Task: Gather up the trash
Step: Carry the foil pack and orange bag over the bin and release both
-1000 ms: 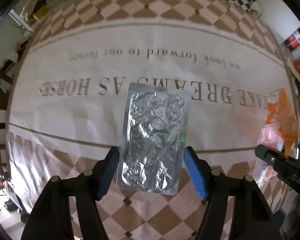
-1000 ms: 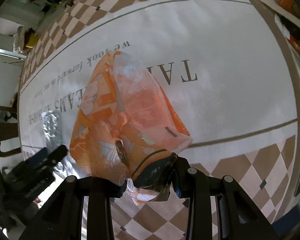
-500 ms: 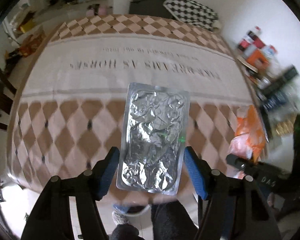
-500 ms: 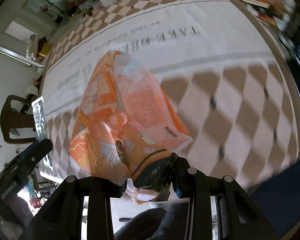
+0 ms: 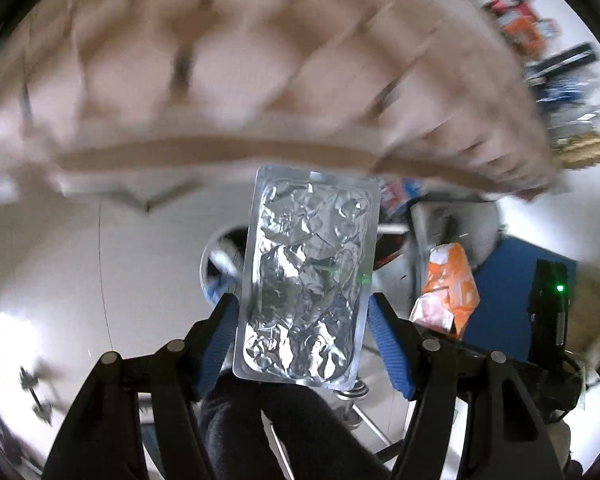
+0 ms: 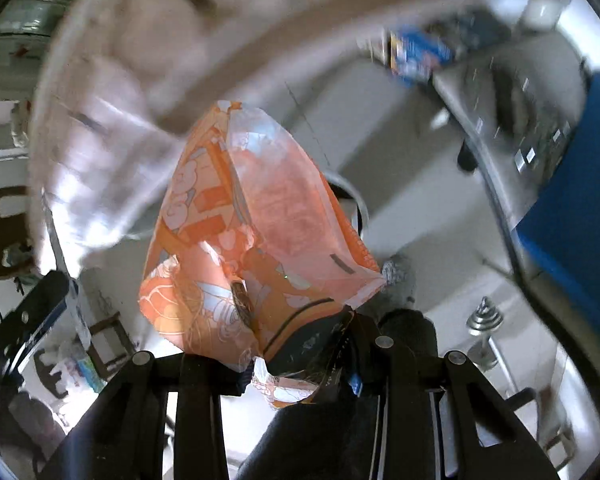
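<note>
Left gripper [image 5: 304, 332] clamped on foil blister pack [image 5: 308, 276], pack sticking out ahead of fingers. Right gripper [image 6: 300, 364] pinched tight on orange snack bag [image 6: 256, 248]. Round bin rim [image 5: 220, 248] below, beyond: centre both over opening before releasing.

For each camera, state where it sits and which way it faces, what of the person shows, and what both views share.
Left wrist: sits on the left tool, facing steeply down past the table edge to the floor; it grips a foil pack; a dark trouser leg shows below.
Right wrist: sits on the right tool, facing down likewise, clamped on an orange bag; dark trousers show.
Shared: the orange bag, the blurred table edge, the floor.
</note>
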